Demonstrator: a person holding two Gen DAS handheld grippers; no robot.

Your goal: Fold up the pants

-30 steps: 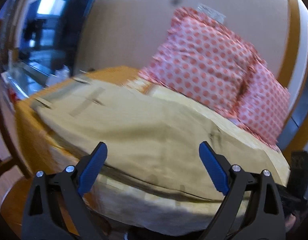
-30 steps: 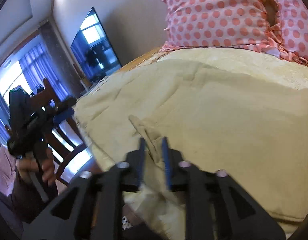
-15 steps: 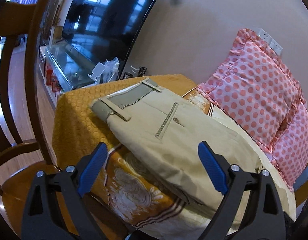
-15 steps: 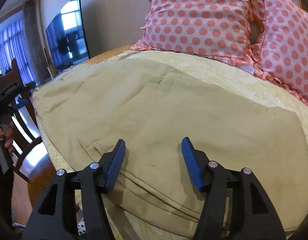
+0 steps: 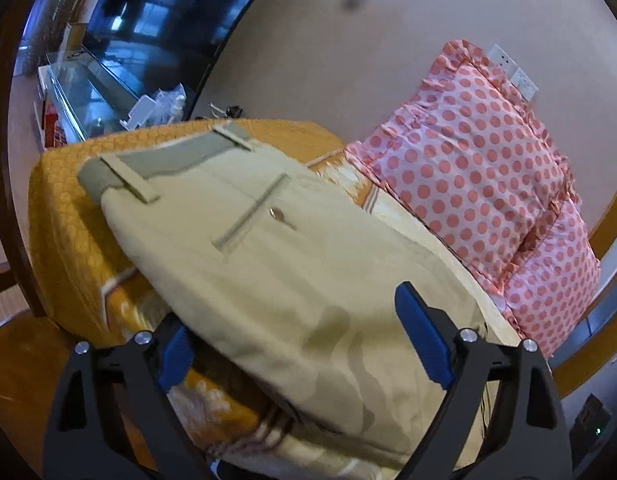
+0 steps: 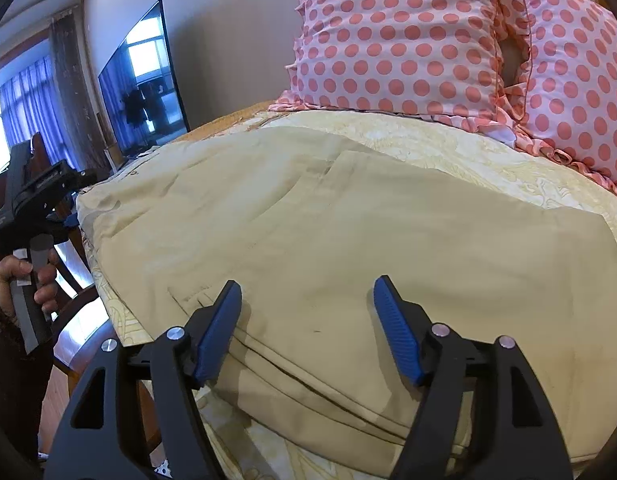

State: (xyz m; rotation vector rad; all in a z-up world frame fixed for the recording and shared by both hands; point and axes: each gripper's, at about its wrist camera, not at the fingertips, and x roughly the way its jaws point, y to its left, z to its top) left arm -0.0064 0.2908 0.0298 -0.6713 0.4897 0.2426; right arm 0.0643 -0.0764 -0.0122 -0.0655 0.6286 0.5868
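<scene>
Right gripper has released the beige cotton pants; both fingers now spread, empty. Left gripper likewise open. Fold judged laid; smoothing remains.

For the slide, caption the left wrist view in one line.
Open left gripper straddles the near edge of khaki pants on an orange tablecloth, polka-dot pillows behind.

The table is covered by an orange and cream patterned cloth that drapes over its near edge. On the cloth lie beige pants, folded flat, the grey-lined waistband toward the far left corner; in the right wrist view the pants span most of the top. Two pink polka-dot pillows sit on the cloth along the wall side, touching each other, just beside the pants.
</scene>
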